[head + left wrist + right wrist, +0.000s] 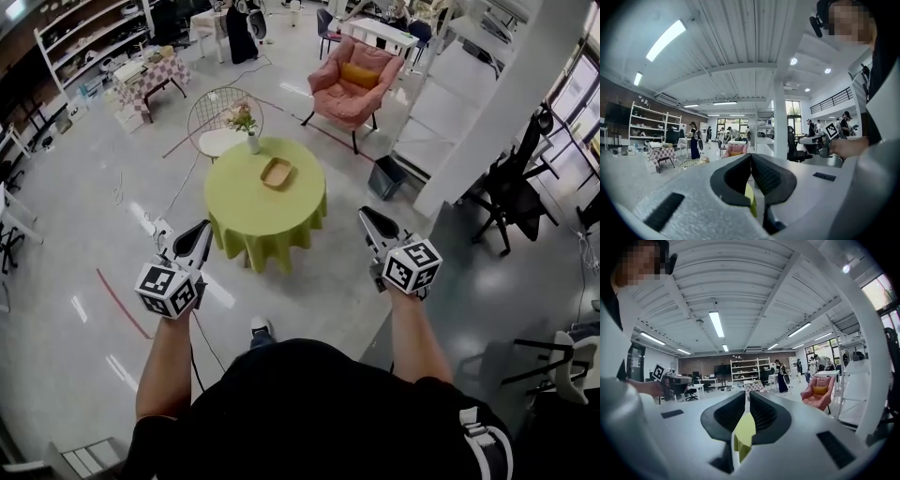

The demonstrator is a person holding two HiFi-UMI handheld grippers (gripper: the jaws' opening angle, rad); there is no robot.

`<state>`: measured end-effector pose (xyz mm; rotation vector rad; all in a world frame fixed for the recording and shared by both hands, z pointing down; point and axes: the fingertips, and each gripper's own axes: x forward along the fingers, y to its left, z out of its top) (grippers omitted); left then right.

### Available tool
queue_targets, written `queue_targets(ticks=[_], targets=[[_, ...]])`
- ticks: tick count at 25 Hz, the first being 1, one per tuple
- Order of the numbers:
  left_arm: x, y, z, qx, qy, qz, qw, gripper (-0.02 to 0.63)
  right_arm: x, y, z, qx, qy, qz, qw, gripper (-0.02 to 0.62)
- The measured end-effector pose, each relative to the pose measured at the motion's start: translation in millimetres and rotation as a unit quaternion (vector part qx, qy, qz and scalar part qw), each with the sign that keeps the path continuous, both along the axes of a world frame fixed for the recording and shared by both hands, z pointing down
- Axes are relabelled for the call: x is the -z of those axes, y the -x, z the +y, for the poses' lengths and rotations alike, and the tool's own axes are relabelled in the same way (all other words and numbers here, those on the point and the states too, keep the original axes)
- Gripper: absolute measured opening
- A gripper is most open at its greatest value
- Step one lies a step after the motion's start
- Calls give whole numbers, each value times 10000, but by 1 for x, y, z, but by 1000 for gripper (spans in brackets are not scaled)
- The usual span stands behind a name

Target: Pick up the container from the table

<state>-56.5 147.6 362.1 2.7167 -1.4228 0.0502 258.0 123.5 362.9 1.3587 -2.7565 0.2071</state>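
The container (277, 172), a shallow wooden tray, lies on a round table (253, 220) with a lime-green cloth, a few steps ahead of me. My left gripper (201, 229) is held out level short of the table's left side, jaws shut and empty. My right gripper (367, 215) is held out near the table's right side, also shut with nothing in it. In the left gripper view the left gripper (751, 156) shows closed jaws with a strip of the green table (750, 200) below them. In the right gripper view the right gripper (747, 394) looks the same over the green table (743, 433).
A small vase of flowers (247, 127) stands at the table's far edge. Behind the table are a wire chair (223, 114) and a pink armchair (352, 84). A dark bin (385, 176) and a white column (487, 122) stand to the right. Cables lie on the floor at left.
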Motion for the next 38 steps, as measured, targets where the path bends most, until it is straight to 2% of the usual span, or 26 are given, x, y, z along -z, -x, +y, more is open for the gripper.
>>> queue_targets(ticks=[12, 20, 29, 38], targets=[[-13, 58, -122, -240, 131, 123, 9995, 17, -4, 68, -106, -137, 89, 145, 9998, 37], [-16, 96, -184, -404, 165, 236, 9988, 17, 2, 104, -158, -336, 100, 267, 9990, 37], [-18, 135, -231, -559, 158, 306, 9978, 17, 9, 145, -199, -429, 21, 411, 9982, 38], [-15, 140, -252, -702, 116, 360, 9968, 17, 19, 155, -214, -500, -52, 489, 9975, 40]])
